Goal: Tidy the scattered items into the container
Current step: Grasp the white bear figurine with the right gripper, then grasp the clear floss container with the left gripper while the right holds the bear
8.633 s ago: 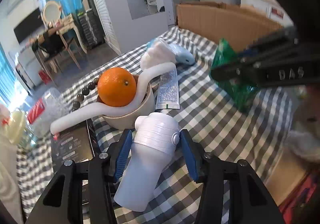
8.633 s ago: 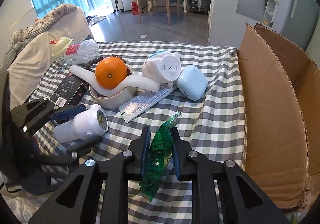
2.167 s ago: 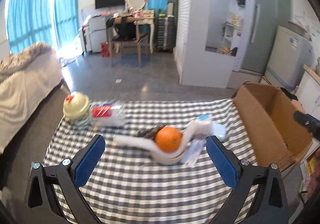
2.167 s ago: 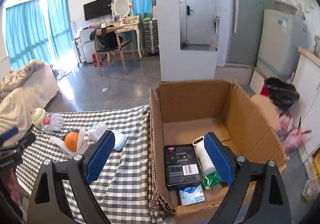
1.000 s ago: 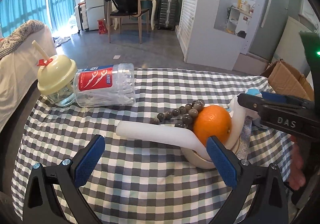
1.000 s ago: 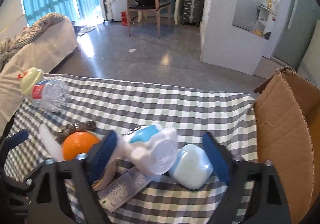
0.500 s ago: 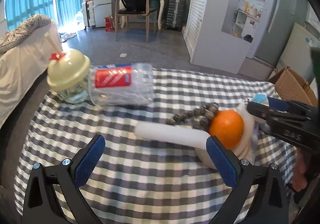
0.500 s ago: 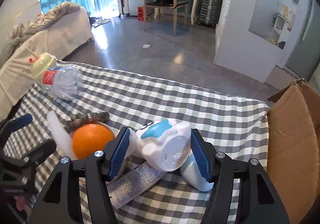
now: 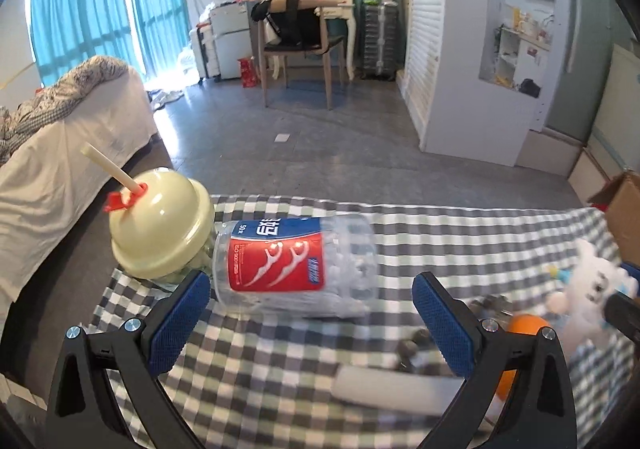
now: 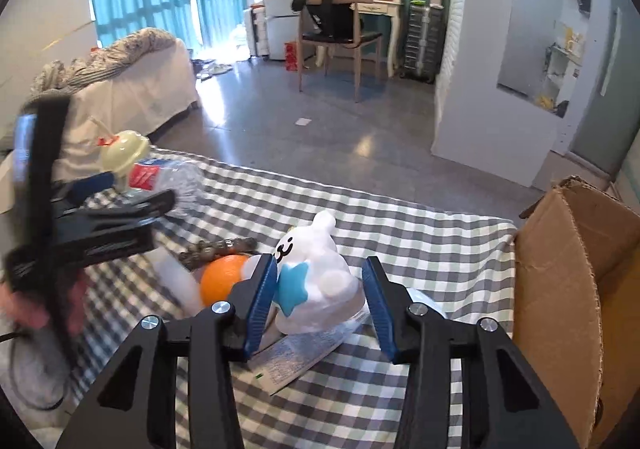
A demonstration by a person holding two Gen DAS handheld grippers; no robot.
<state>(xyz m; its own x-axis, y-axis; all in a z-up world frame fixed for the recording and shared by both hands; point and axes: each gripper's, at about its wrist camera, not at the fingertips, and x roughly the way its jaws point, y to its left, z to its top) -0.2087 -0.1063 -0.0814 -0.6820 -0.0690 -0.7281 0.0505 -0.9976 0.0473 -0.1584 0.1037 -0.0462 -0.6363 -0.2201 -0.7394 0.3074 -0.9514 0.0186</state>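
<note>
While just closing further, clamps a white toy (image 10: 320,249) between the blue pads of the right gripper (image 10: 320,273), one pad against each flank. Holds that toy upright, smiling face and blue star toward the camera, above a printed tube (image 10: 296,361) lying flat on the checked cloth (image 10: 420,241). Leaves an orange (image 10: 220,283) just left of the toy, with a string of dark beads (image 10: 218,247) right behind it. Hides most of a pale blue case (image 10: 424,299) behind the right-hand finger. Off to the right, at the cloth's edge and well apart from the toy: a cardboard box (image 10: 568,269), top open, inside not visible from this angle.

On the other side, spreads the left gripper (image 9: 310,323) wide, with nothing pressed between its pads. Points it down at a clear jar (image 9: 296,269) with a red label, lying on its side on the cloth, just ahead of the fingers and between them. Cannot tell whether the left-hand pad touches the jar's end. Beside that end, touching or nearly so: a cup (image 9: 160,225) with a cream domed lid and a straw, at the cloth's far-left corner. Blurred in the lower right of the left wrist view: orange, beads and a white curved piece (image 9: 392,389), only roughly readable.
</note>
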